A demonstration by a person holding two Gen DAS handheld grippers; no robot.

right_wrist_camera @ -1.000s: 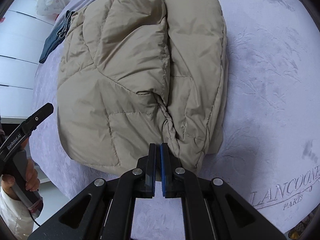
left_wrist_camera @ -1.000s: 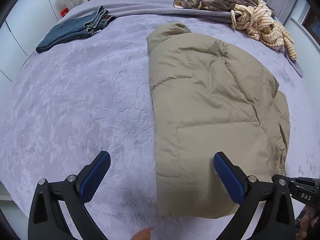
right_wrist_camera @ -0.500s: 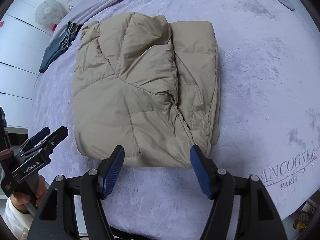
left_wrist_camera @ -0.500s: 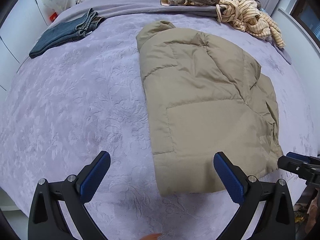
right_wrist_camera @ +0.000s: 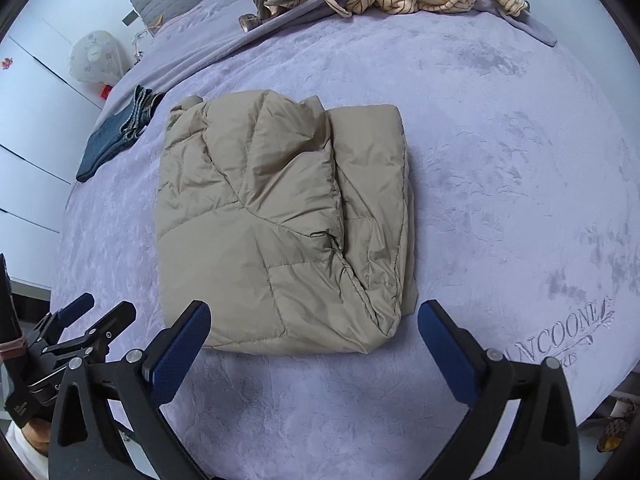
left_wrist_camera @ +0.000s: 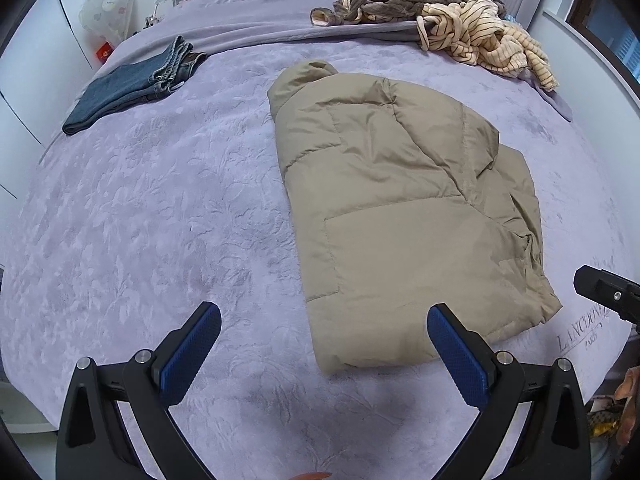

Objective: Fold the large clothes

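A folded tan puffer jacket [right_wrist_camera: 280, 216] lies on a lilac bedspread [right_wrist_camera: 500, 160]. The left gripper [left_wrist_camera: 323, 348] gapes empty. The right gripper [right_wrist_camera: 314, 344] is opening, nothing between its jaws.

Lilac bedspread [left_wrist_camera: 160, 208] w/ stitched logo at near edge. Folded jeans [left_wrist_camera: 128, 88] far-left on it; striped/brown clothes heap [left_wrist_camera: 460, 20] far-right; fan [left_wrist_camera: 106, 10] beside the bed's far-left corner.

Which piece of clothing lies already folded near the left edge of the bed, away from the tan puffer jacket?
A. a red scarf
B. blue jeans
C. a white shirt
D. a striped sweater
B: the folded blue jeans lie flat by the left edge of the bed, apart from the tan puffer jacket.
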